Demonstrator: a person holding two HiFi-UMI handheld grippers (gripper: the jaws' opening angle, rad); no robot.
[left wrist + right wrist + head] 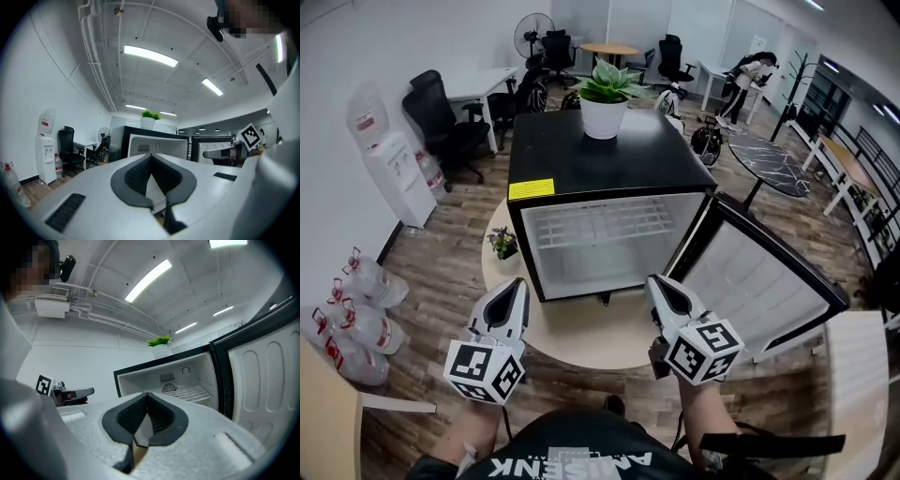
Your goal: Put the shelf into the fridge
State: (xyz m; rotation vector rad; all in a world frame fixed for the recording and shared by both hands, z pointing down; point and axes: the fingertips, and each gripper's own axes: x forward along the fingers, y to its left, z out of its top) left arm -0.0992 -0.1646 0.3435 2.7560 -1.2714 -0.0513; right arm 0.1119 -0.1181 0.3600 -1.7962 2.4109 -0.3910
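Note:
A black mini fridge stands on a round table with its door swung open to the right. A white wire shelf lies level inside, in the upper half of the white cavity; the right gripper view shows the shelf under the fan grille. My left gripper and right gripper hover side by side over the table's front, just short of the fridge opening. Both are shut and hold nothing. In their own views the left gripper and right gripper show pads meeting.
A white potted plant sits on the fridge top. A small plant stands on the table left of the fridge. A water dispenser and water bottles are at the left wall, office chairs behind.

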